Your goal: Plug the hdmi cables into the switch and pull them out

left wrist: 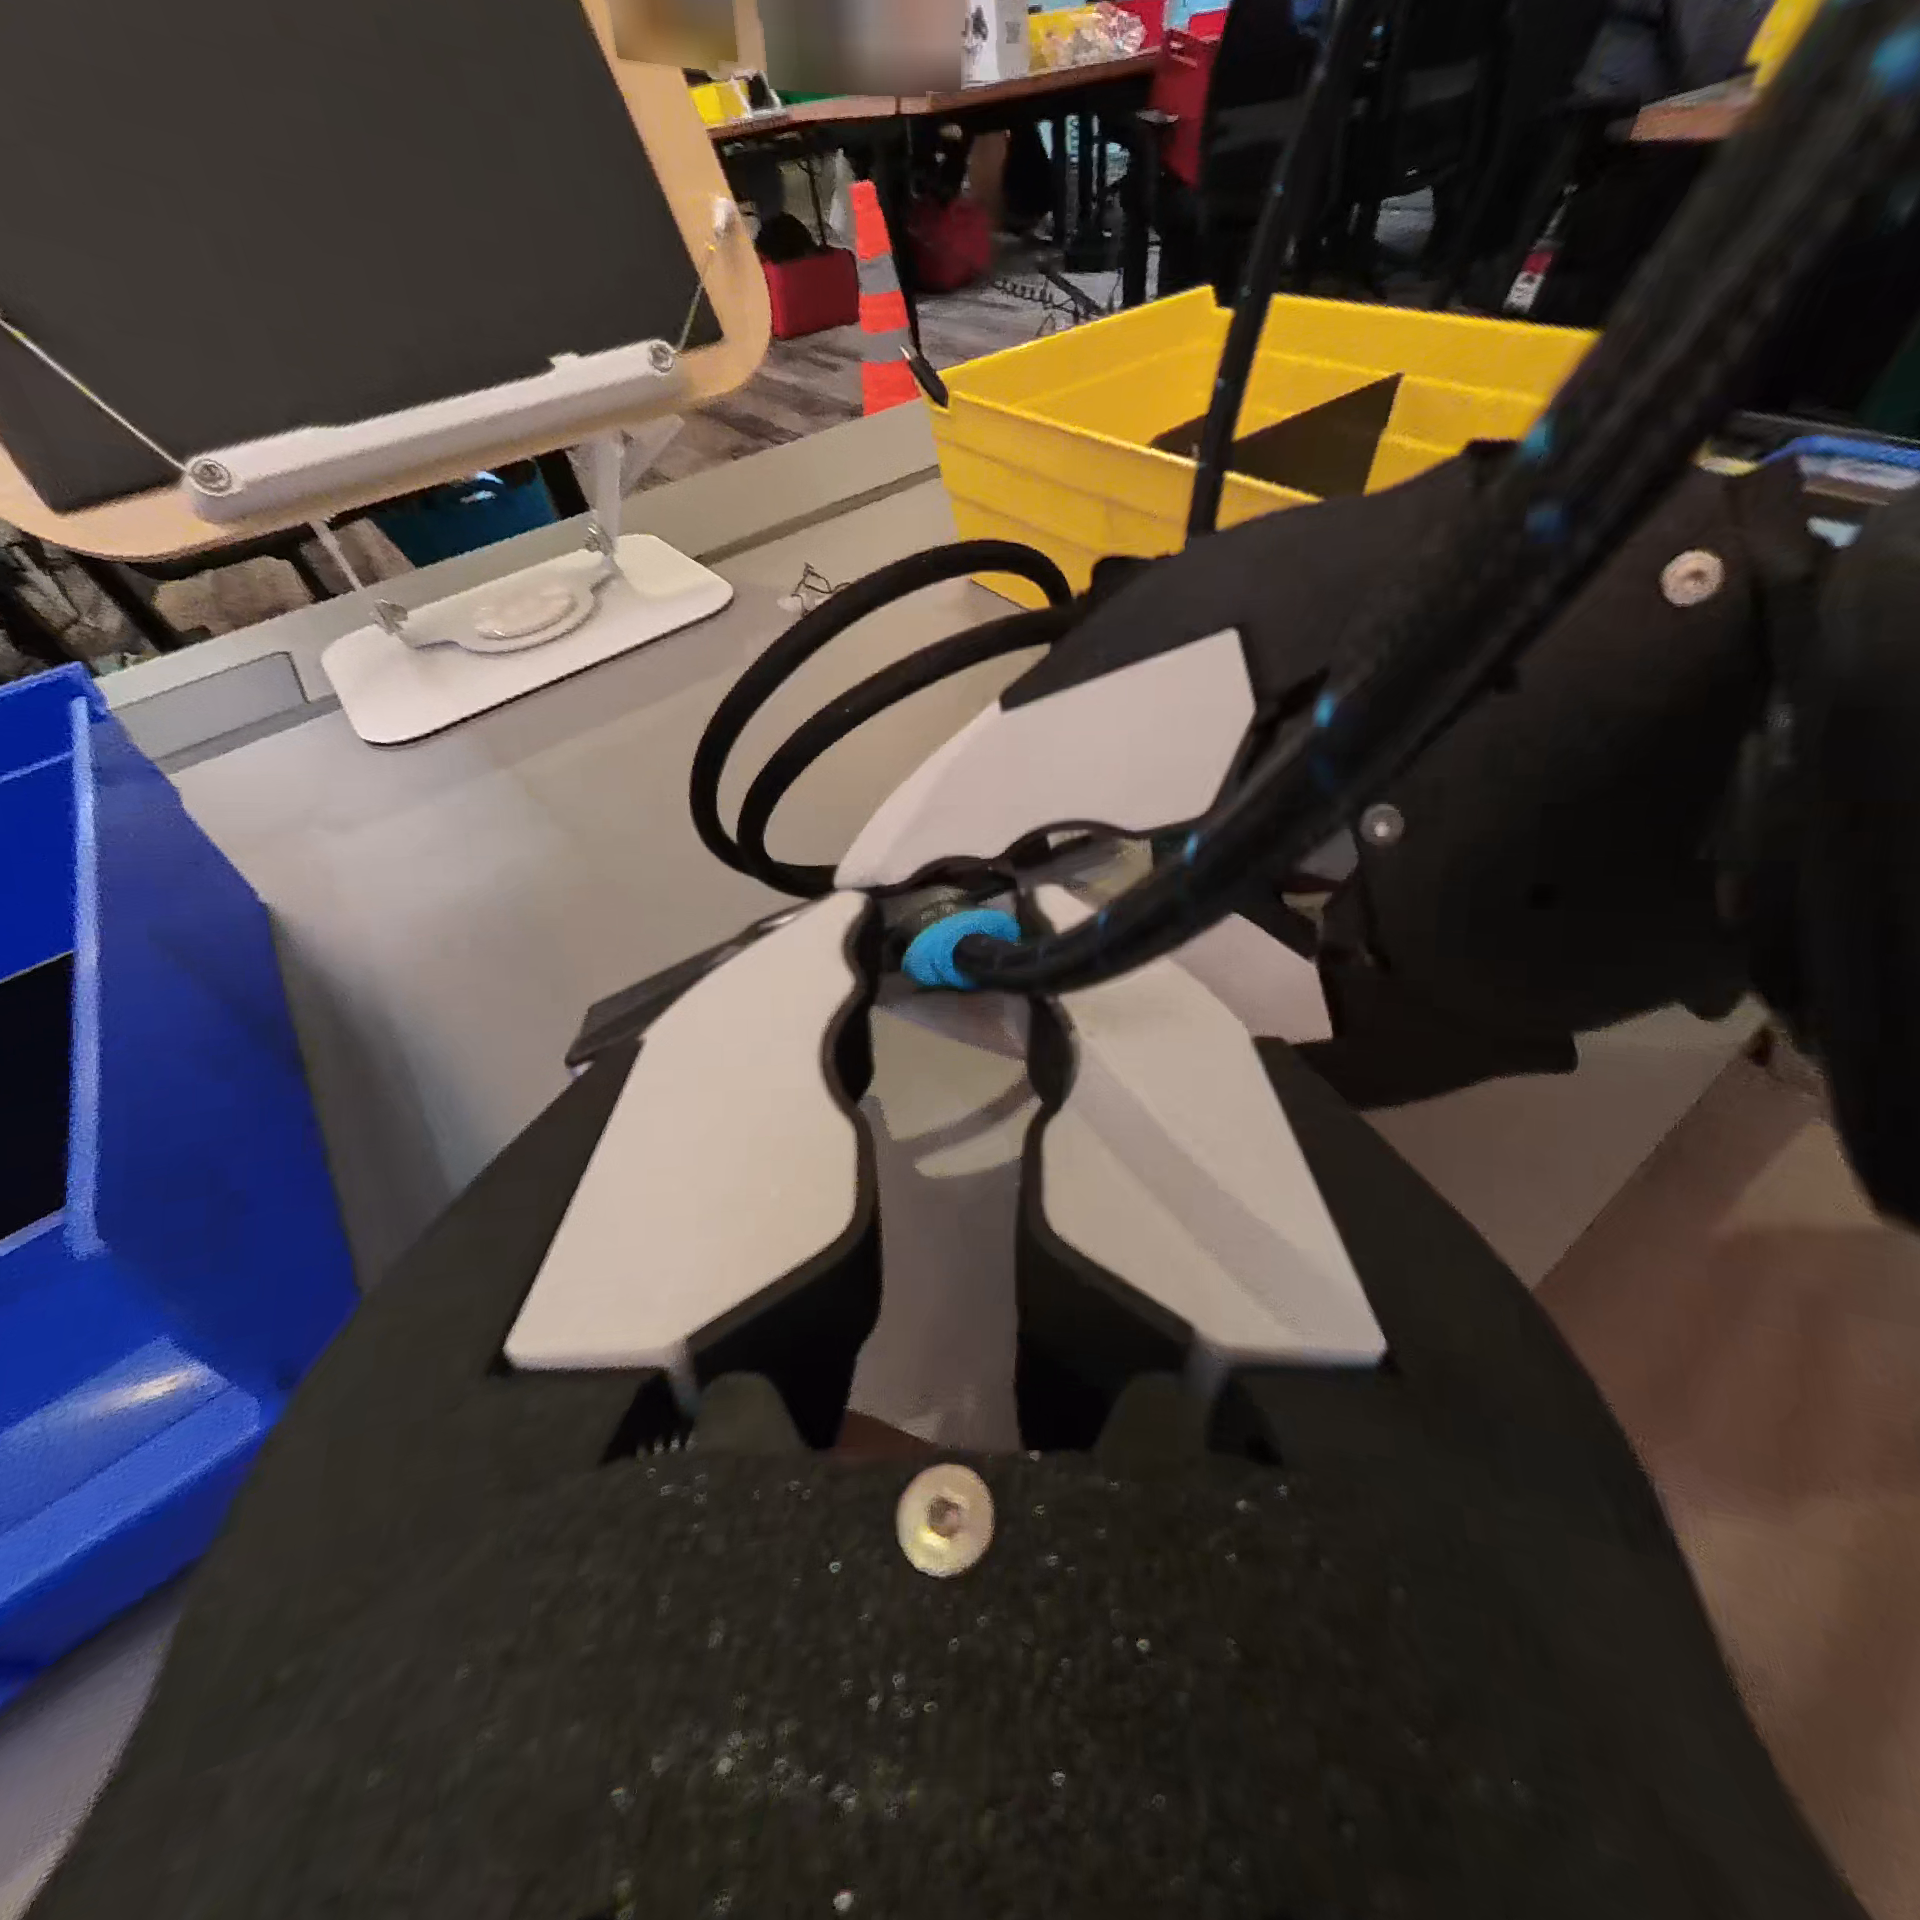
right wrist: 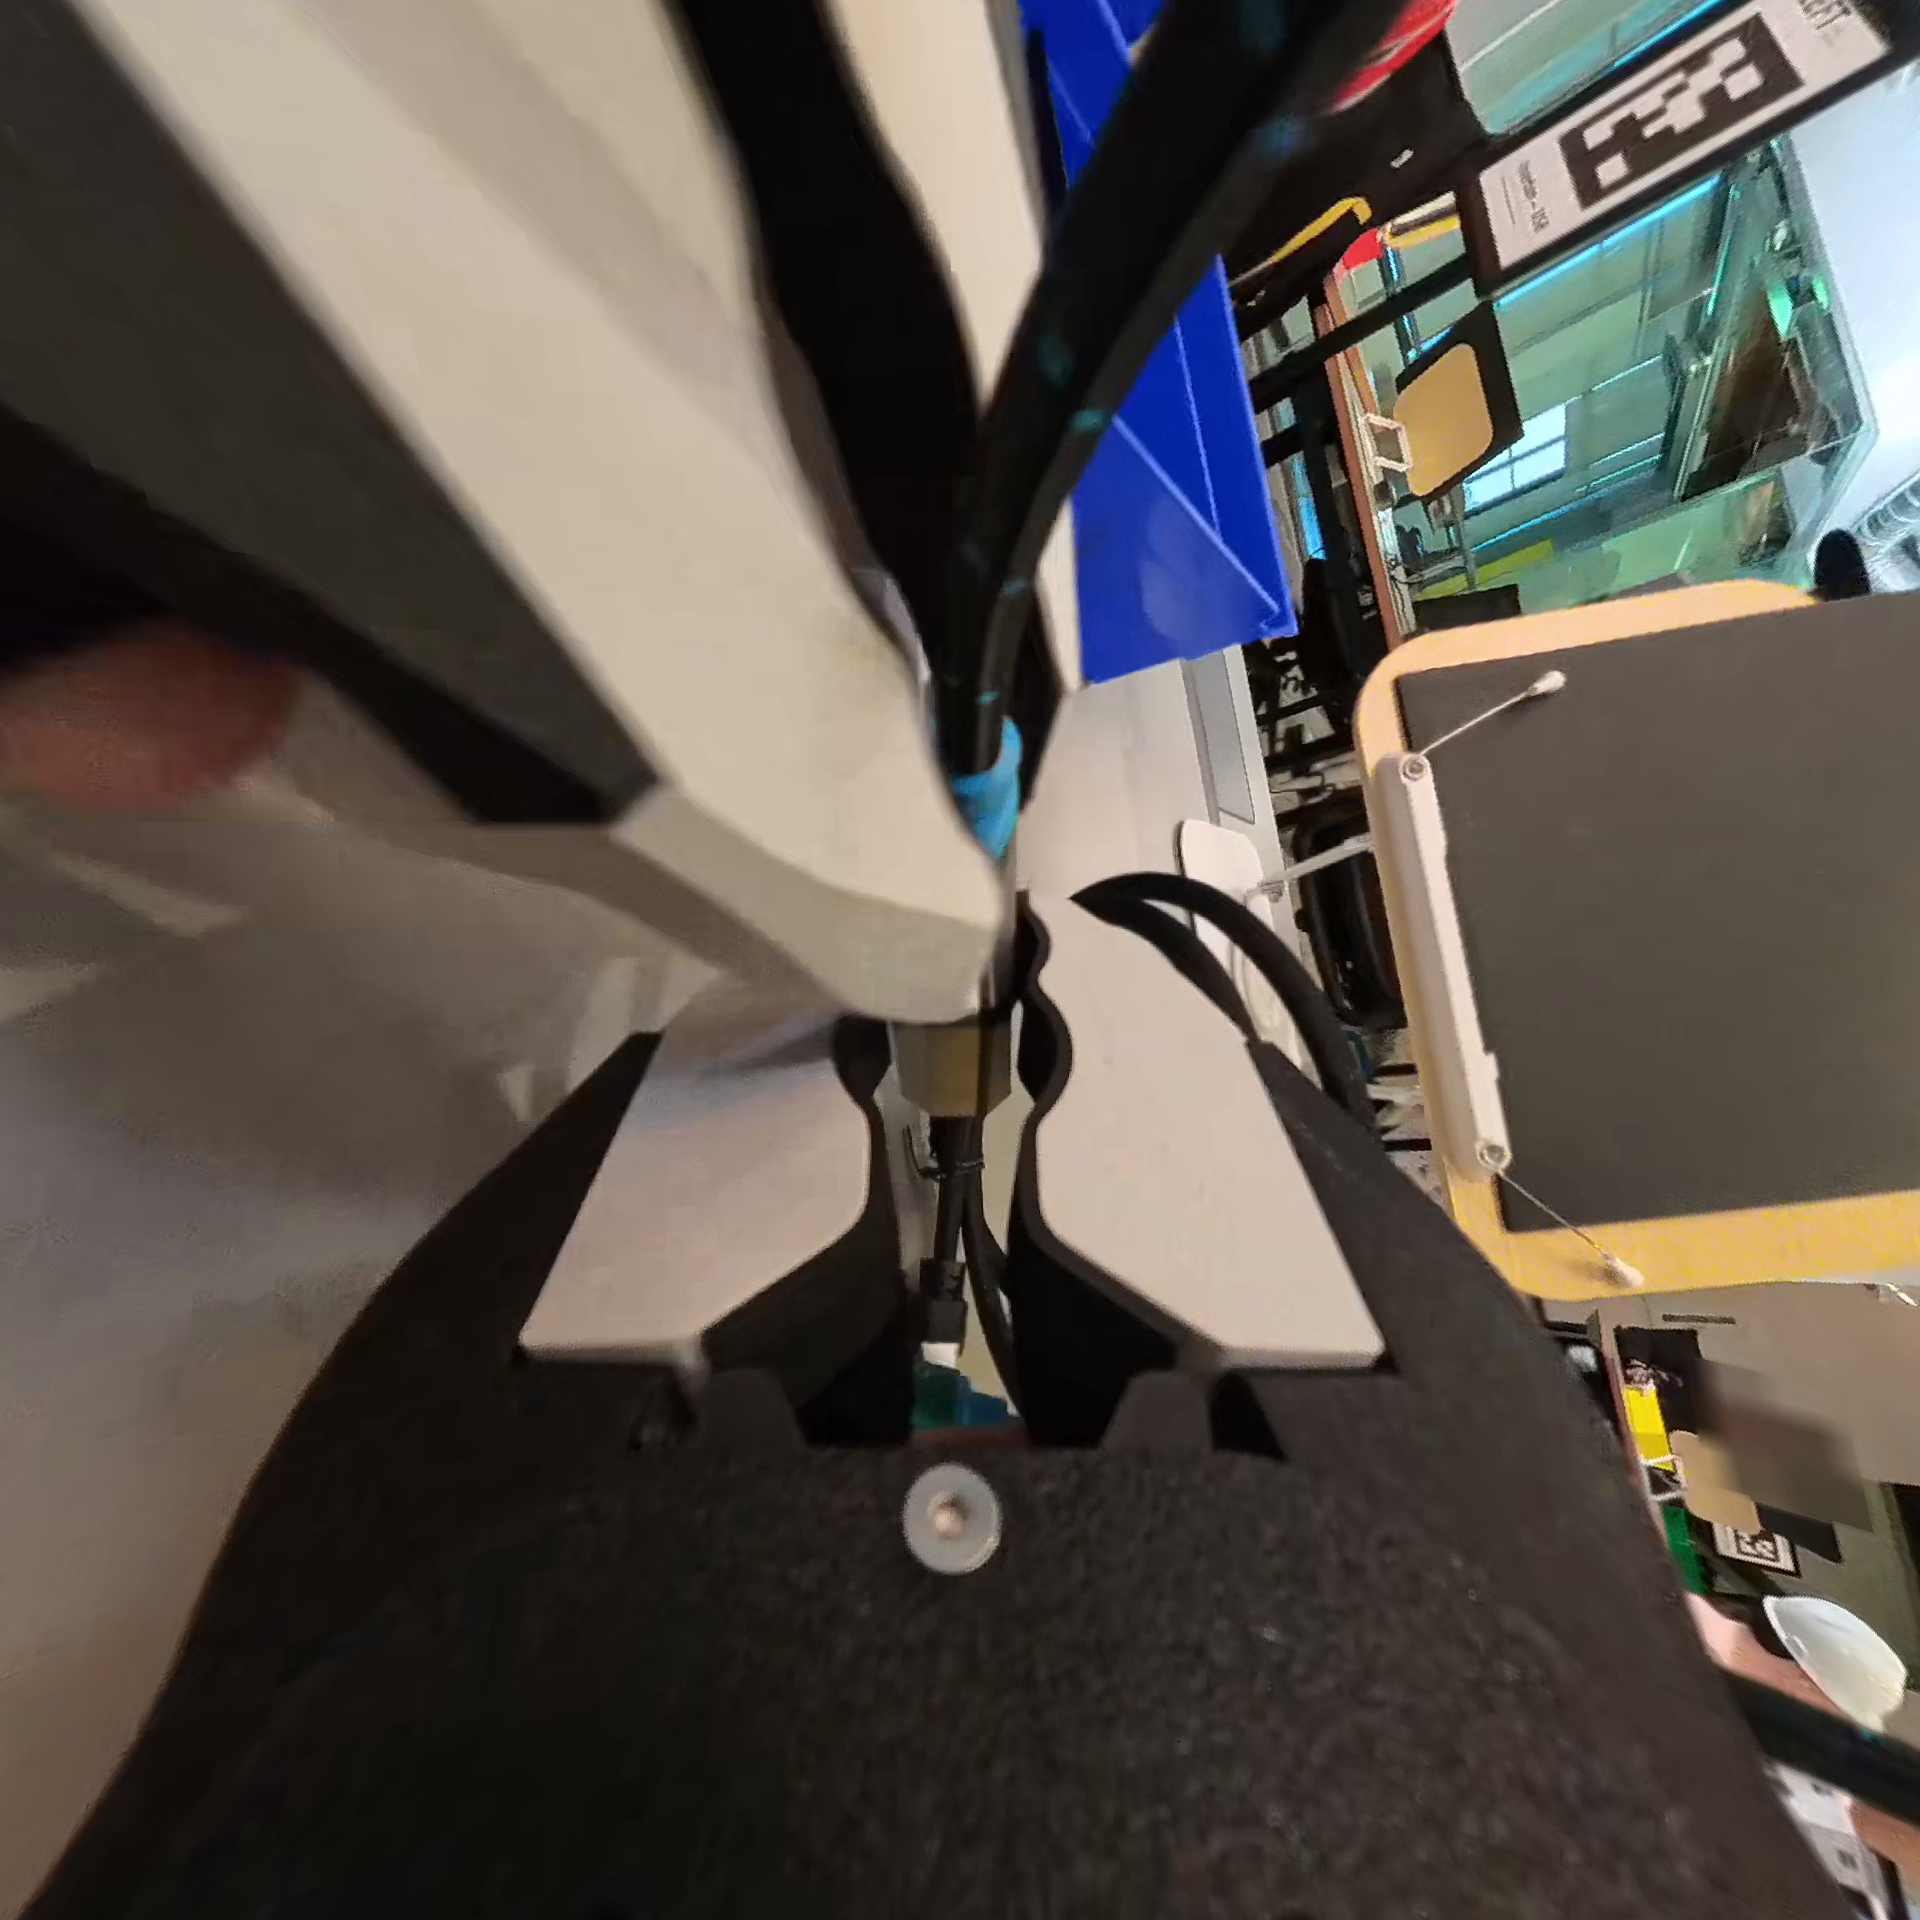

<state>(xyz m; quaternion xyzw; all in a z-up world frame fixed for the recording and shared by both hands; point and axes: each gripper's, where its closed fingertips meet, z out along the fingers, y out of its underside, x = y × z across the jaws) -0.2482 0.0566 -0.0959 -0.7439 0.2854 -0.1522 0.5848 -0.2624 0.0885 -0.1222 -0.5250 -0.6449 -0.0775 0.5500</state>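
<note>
Left wrist view showed a grey tabletop (left wrist: 447,914) carrying a yellow bin (left wrist: 1091,457) at the far edge, a blue bin (left wrist: 156,1195) on the left, and a dark board (left wrist: 312,208) with a pale wooden rim, propped on a white stand (left wrist: 530,634). The left tongs (left wrist: 940,940) reached forward over the tabletop, their white fingers (left wrist: 717,1132) narrowed toward the tips. At those tips sat a blue-collared plug (left wrist: 940,951) on a black cable with blue flecks (left wrist: 1403,748); the tips closed in against the plug on both sides, though whether they truly gripped it I could not tell. The right tongs (left wrist: 1049,883) came in from the right and met the left ones at the same spot. Behind them a plain black cable (left wrist: 748,769) lay looped on the tabletop.

Seen from the right wrist view, the right tongs (right wrist: 951,1060) were nearly closed, clamped on a small greyish box, the switch (right wrist: 951,1070), held between their tips above the tabletop. Thin black leads (right wrist: 951,1226) ran back from it between the fingers. The left tongs' white finger (right wrist: 623,582) filled the upper left, and the blue collar sat just beyond the switch, with the flecked cable rising away from it. How far the plug sat inside the switch was hidden.
</note>
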